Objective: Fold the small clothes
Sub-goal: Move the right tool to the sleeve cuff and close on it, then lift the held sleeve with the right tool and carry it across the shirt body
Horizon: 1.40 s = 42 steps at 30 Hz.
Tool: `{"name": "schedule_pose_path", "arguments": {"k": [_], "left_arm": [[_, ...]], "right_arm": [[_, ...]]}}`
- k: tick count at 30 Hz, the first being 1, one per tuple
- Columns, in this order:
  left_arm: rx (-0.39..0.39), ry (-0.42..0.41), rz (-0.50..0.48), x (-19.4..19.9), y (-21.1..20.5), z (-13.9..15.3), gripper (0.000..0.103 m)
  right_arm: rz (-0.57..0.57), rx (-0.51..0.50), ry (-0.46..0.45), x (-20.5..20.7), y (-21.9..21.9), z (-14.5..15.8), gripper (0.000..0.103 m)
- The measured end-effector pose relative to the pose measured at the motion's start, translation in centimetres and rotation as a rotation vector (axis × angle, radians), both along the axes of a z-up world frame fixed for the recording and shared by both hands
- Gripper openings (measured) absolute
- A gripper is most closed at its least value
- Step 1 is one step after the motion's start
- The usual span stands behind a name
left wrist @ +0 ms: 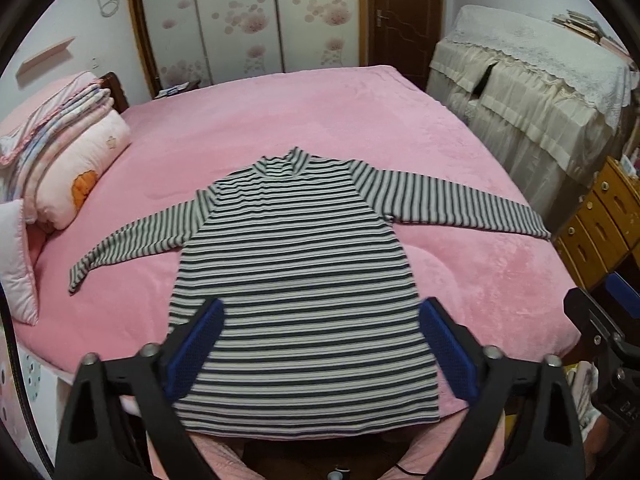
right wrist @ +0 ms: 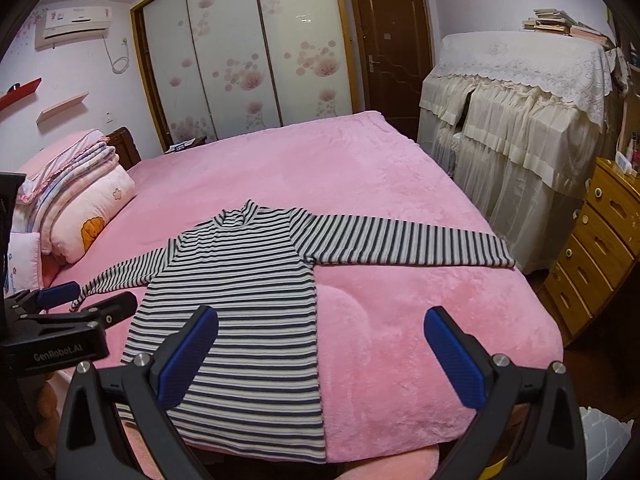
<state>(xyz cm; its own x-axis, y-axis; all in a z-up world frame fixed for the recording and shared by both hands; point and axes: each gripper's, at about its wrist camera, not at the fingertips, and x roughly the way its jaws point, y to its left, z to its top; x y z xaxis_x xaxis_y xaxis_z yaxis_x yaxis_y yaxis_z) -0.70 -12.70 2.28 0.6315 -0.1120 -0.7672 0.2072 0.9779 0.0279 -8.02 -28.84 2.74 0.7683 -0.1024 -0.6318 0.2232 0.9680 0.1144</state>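
A black-and-white striped long-sleeved top (left wrist: 296, 264) lies flat on the pink bed (left wrist: 280, 112), collar away from me, both sleeves spread out; it also shows in the right wrist view (right wrist: 240, 280). My left gripper (left wrist: 322, 344) is open and empty, hovering above the top's lower hem. My right gripper (right wrist: 322, 354) is open and empty, above the top's right hem edge and the pink blanket (right wrist: 400, 320). The left gripper (right wrist: 84, 300) shows at the left edge of the right wrist view. The right gripper (left wrist: 600, 300) shows at the right edge of the left wrist view.
Folded quilts and pillows (left wrist: 68, 152) are stacked at the bed's left. A lace-covered cabinet (left wrist: 532, 76) and a wooden chest of drawers (left wrist: 604, 220) stand at the right. Sliding wardrobe doors (right wrist: 248, 52) and a brown door (right wrist: 392, 44) are behind the bed.
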Motion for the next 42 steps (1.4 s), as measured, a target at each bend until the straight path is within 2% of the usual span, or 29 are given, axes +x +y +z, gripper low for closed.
{"name": "schedule_pose_path", "arguments": {"k": [6, 8, 10, 13, 16, 19, 22, 26, 29, 32, 36, 38, 40, 42], "left_arm": [[-0.091, -0.009, -0.067, 1.2, -1.6, -0.1, 0.091], [-0.16, -0.035, -0.104, 1.9, -2.1, 0.0, 0.091], [-0.198, -0.025, -0.115, 3.1, -2.8, 0.2, 0.091], [-0.201, -0.027, -0.122, 5.4, -4.4, 0.5, 0.091], [-0.157, -0.092, -0.148, 7.2, -6.9, 0.9, 0.091], [-0.109, -0.164, -0.191, 9.1, -10.2, 1.0, 0.091], [-0.094, -0.186, -0.241, 11.7, -13.8, 0.4, 0.091], [-0.076, -0.181, -0.299, 15.1, -18.9, -2.2, 0.091], [-0.066, -0.138, -0.297, 18.1, -22.5, -5.3, 0.091], [-0.075, -0.088, -0.289, 20.1, -24.8, -8.4, 0.091], [-0.048, -0.045, -0.268, 22.3, -27.4, -12.5, 0.091], [-0.029, -0.021, -0.259, 23.5, -28.7, -14.8, 0.091], [-0.015, 0.005, -0.252, 24.2, -29.5, -16.5, 0.091], [-0.011, 0.021, -0.246, 24.9, -30.2, -18.0, 0.091]], "right_arm": [[-0.078, -0.036, -0.004, 0.1, -2.5, -0.4, 0.103], [-0.117, -0.05, 0.002, 0.2, -3.9, -0.8, 0.103], [-0.161, -0.061, 0.005, 0.5, -5.8, -1.1, 0.103], [-0.231, -0.076, -0.001, 0.9, -8.9, -1.6, 0.103], [-0.295, -0.081, -0.013, 1.7, -12.3, -2.2, 0.102], [-0.343, -0.042, -0.012, 3.2, -15.9, -3.0, 0.095], [-0.396, 0.024, 0.0, 5.0, -19.7, -4.2, 0.09], [-0.459, 0.11, 0.026, 7.3, -24.4, -6.6, 0.089], [-0.51, 0.154, 0.065, 8.6, -27.5, -9.1, 0.089], [-0.543, 0.209, 0.105, 9.6, -30.0, -11.6, 0.089], [-0.572, 0.3, 0.125, 10.4, -33.1, -15.0, 0.089], [-0.594, 0.361, 0.132, 10.7, -34.7, -16.9, 0.086], [-0.6, 0.433, 0.143, 11.1, -36.2, -18.9, 0.077], [-0.61, 0.496, 0.155, 11.5, -37.4, -20.6, 0.074]]}}
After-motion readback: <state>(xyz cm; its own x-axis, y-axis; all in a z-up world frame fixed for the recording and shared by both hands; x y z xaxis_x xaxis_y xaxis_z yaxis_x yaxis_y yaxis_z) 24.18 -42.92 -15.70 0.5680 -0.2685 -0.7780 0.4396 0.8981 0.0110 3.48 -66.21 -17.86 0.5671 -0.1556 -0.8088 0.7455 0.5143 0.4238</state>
